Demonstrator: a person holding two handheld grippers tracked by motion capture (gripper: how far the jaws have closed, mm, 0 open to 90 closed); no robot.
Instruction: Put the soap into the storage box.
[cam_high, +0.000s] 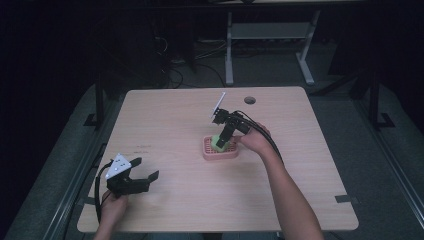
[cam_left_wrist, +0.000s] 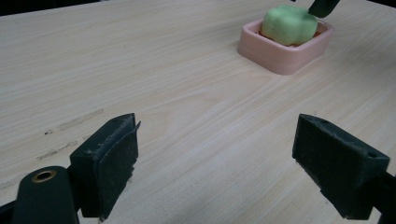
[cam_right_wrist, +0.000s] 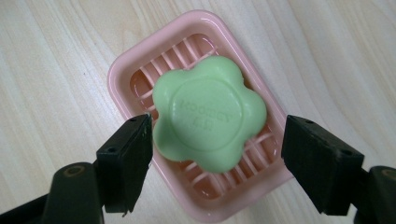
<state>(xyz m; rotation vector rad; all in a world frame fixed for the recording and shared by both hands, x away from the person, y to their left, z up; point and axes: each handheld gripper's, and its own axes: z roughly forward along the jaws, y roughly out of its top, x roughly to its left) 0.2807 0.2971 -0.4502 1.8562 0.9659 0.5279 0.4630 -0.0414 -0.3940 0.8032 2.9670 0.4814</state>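
My right gripper (cam_right_wrist: 215, 158) hangs over the soap (cam_right_wrist: 208, 113), which lies in the pink dish (cam_right_wrist: 122, 74) at the centre of the high view. My fingers (cam_right_wrist: 125, 161) stand wide apart: one pad sits right at the soap's edge, the other is clear of it, so I hold nothing. Whether I am about to lift the soap or have just set it down, I cannot tell; I judge the grasp itself not made. My left gripper (cam_left_wrist: 217, 163) rests low at the lower left of the high view, fingers spread, empty. The counter (cam_high: 310, 165) is pale wood, bare otherwise. The room beyond is dark, with metal legs and cables on the floor.
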